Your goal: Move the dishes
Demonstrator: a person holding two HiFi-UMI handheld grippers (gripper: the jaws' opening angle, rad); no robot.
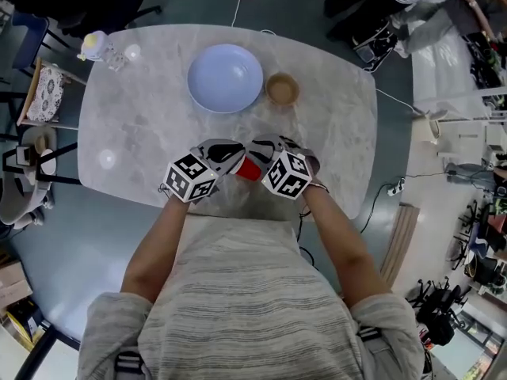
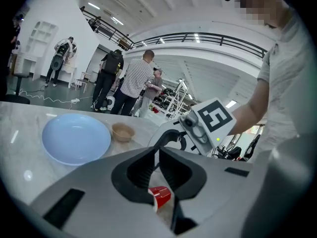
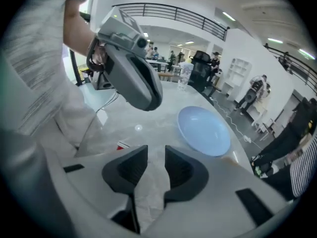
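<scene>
A light blue plate (image 1: 225,77) and a small brown bowl (image 1: 282,89) stand side by side at the far part of the marble table (image 1: 142,117). A small red cup (image 1: 249,169) is near the table's front edge, between my two grippers. My left gripper (image 1: 236,158) has its jaws almost together on the red cup (image 2: 159,196), which shows just under the pads. My right gripper (image 1: 265,149) is close beside it, jaws apart with only tabletop between them (image 3: 156,157). The plate (image 3: 204,130) lies beyond the right jaws, and a sliver of the cup (image 3: 123,146) shows to their left.
A small bottle (image 1: 95,46) and a clear glass (image 1: 132,51) stand at the table's far left corner. A chair with a patterned cushion (image 1: 47,93) is left of the table. Several people stand in the room beyond the table (image 2: 133,83).
</scene>
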